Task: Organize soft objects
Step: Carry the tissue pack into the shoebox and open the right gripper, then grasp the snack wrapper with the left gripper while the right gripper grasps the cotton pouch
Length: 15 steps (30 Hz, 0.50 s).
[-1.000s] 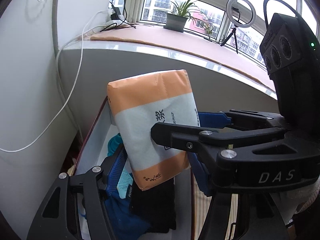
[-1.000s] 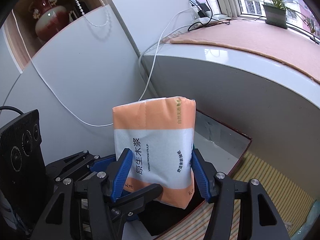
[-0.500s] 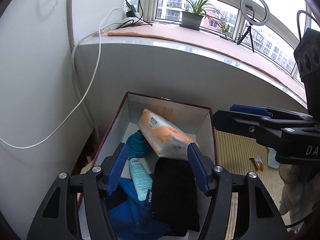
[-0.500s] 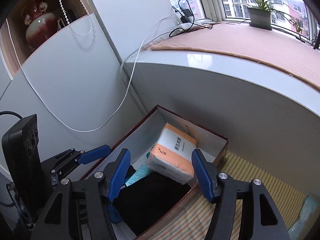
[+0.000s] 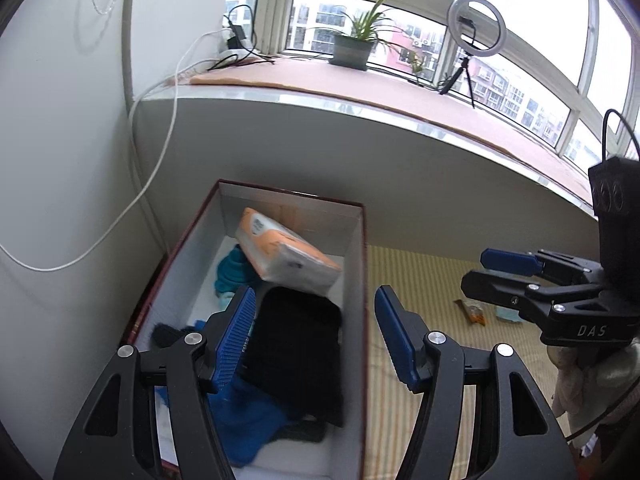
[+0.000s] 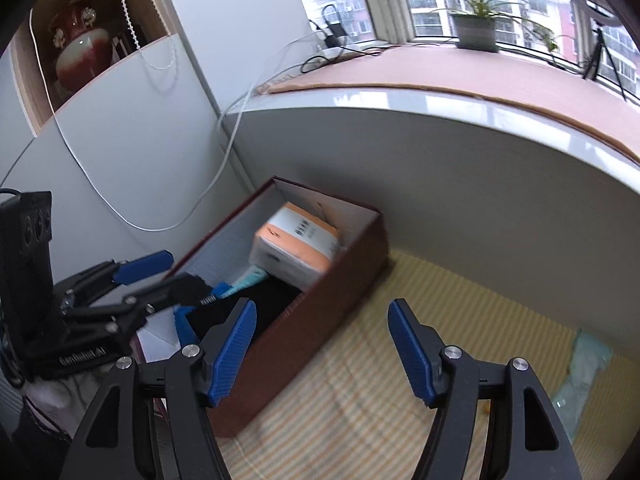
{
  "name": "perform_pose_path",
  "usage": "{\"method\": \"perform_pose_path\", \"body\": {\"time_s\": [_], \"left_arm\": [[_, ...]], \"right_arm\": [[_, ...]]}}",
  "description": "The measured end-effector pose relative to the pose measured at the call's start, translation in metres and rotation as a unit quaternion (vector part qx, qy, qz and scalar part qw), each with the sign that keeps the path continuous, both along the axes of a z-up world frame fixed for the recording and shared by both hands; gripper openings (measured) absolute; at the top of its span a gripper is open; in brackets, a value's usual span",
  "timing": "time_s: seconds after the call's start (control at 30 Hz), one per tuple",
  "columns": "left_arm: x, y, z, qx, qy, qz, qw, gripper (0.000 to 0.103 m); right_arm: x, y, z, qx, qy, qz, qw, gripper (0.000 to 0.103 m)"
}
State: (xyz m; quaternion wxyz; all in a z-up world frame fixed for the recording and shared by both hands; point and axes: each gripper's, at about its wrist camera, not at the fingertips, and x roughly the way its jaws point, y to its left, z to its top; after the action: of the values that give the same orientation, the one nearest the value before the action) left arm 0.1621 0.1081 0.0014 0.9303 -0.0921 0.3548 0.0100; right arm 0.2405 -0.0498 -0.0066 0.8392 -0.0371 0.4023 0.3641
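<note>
An orange-and-white tissue pack (image 5: 286,252) lies tilted at the far end of a dark red box (image 5: 362,280), on top of a teal cloth (image 5: 232,270); it also shows in the right wrist view (image 6: 298,244). A black cloth (image 5: 298,344) and a blue cloth (image 5: 248,420) lie nearer in the box (image 6: 320,320). My left gripper (image 5: 314,336) is open and empty above the box's near half. My right gripper (image 6: 322,352) is open and empty over the striped mat, right of the box.
The box stands in a corner between a white cabinet (image 5: 60,160) and the grey wall under the window sill (image 5: 400,92). A striped mat (image 6: 400,380) covers the floor to the right, with a small snack wrapper (image 5: 474,312) and a pale blue packet (image 6: 588,364) on it.
The right gripper held the tissue pack above the box, then let it go; the pack now lies in the box. Both grippers have drawn back, the right one rightward over the mat.
</note>
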Motion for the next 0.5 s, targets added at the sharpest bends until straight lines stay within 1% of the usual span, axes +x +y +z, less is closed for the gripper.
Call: {"method": "perform_pose_path", "body": {"time_s": [0.17,0.23,0.33,0.43,0.47,0.5], "left_arm": [[-0.009,-0.031,-0.003,-0.007,-0.010,-0.026,0.9996,0.062],[-0.012,-0.044,-0.006,-0.016,-0.012,-0.041,0.9989,0.062],[-0.014,-0.064,-0.010,-0.018,-0.012,-0.058,0.9981,0.062],[-0.011,-0.081,-0.019,-0.025,-0.001,-0.076,0.9968,0.062],[-0.008,-0.087,-0.022,-0.025,0.003,-0.082,0.9963,0.062],[-0.005,-0.095,-0.026,-0.024,0.008,-0.088,0.9958,0.062]], "right_arm": [[-0.021,-0.050,-0.006,0.001,-0.023,-0.023,0.999,0.065],[-0.027,-0.074,-0.009,0.004,-0.022,-0.039,0.999,0.065],[-0.031,-0.112,-0.012,0.018,-0.014,-0.070,0.997,0.065],[-0.032,-0.148,-0.015,0.018,-0.014,-0.101,0.995,0.065],[-0.032,-0.159,-0.016,0.016,-0.015,-0.111,0.994,0.066],[-0.031,-0.172,-0.018,0.012,-0.014,-0.126,0.992,0.071]]}}
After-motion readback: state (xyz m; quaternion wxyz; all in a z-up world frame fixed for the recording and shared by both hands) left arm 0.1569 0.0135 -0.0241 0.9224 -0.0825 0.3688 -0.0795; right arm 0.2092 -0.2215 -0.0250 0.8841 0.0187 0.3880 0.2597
